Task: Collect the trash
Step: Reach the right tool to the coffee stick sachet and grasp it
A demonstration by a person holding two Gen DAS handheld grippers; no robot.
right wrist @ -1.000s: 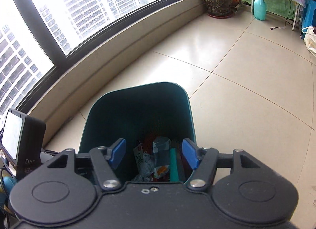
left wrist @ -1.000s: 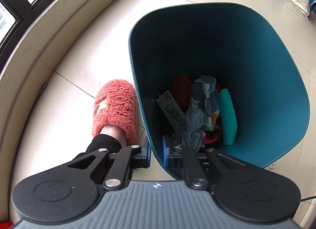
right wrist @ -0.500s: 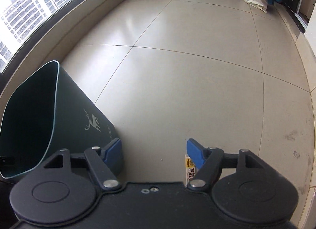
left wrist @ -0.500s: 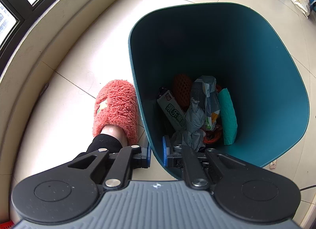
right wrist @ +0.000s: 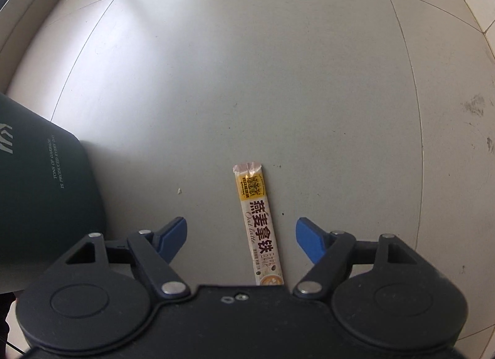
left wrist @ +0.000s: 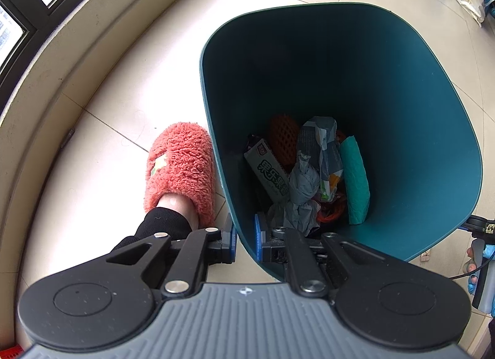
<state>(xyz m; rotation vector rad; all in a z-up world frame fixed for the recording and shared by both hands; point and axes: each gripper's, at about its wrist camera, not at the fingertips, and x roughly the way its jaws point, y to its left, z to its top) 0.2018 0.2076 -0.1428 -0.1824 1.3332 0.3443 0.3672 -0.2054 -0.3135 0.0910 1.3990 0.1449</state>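
1. Left gripper (left wrist: 245,240) clamped on the near rim of a teal trash bin (left wrist: 417,130), one blue pad outside the wall, the other inside.
2. Inside the bin: a white snack box with green lettering (left wrist: 268,173), an orange mesh piece (left wrist: 283,139), a crumpled grey wrapper (left wrist: 304,192) and a teal packet (left wrist: 355,181) lying against the right inner wall.
3. Just left of the bin, on pale floor tiles (left wrist: 123,105): a fluffy coral slipper (left wrist: 181,170) on a foot.
4. Right gripper (right wrist: 241,237) spread wide, low over the grey floor (right wrist: 247,65), holding nothing.
5. Between its blue pads, lying flat and pointing away: a long oat latte sachet (right wrist: 260,223), far end torn, touching neither pad.
6. At the left edge of the right wrist view: the dark outer wall of the bin (right wrist: 46,192), near the sachet but apart from it.
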